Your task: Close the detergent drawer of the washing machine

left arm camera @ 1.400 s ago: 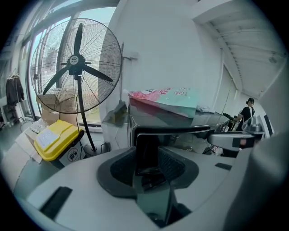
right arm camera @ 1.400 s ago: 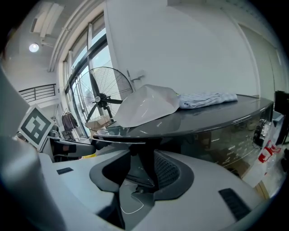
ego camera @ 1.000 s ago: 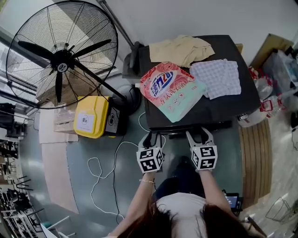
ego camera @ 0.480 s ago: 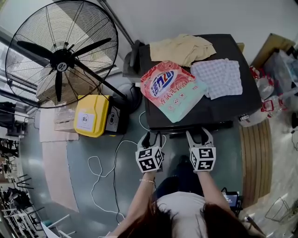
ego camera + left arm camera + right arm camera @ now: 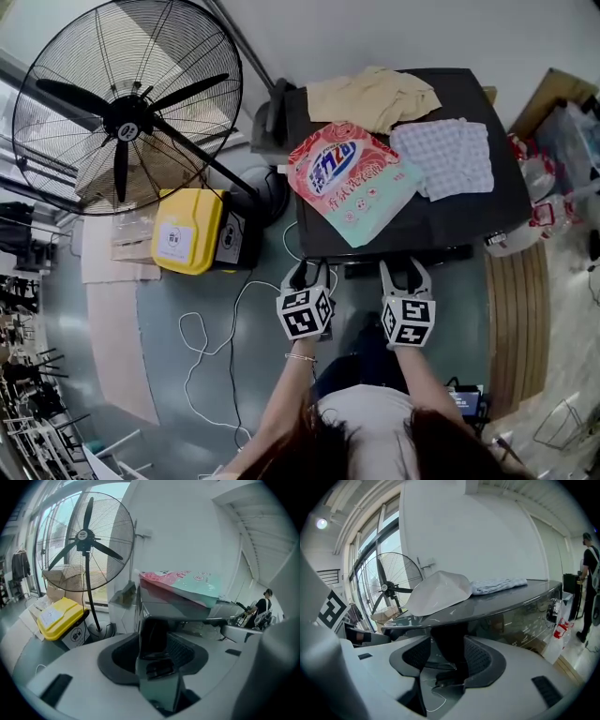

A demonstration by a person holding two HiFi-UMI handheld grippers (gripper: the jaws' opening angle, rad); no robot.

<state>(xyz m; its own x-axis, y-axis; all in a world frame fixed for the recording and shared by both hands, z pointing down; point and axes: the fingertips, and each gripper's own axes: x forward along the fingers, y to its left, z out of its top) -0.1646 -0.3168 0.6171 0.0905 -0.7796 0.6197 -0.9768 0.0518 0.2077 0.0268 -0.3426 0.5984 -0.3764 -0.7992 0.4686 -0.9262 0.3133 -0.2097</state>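
Note:
The dark grey washing machine [image 5: 469, 216] fills the upper middle of the head view. A dark strip [image 5: 361, 270] juts from its front edge; I cannot tell whether this is the drawer. My left gripper [image 5: 307, 274] is at the machine's front left corner with its jaws wide apart. In the left gripper view that corner [image 5: 154, 634] stands between the pads, and I see no pad pressing on it. My right gripper [image 5: 405, 272] is at the strip, just under the machine's top edge [image 5: 497, 606]. Its jaws are apart too, with a dark part between them.
A pink and green detergent bag [image 5: 352, 178], a beige garment [image 5: 375, 94] and a checked cloth [image 5: 445, 155] lie on the machine. A large standing fan [image 5: 127, 122] and a yellow bin [image 5: 187, 232] are to the left. A white cable [image 5: 202, 337] loops on the floor. Wooden boards [image 5: 511, 319] lie to the right.

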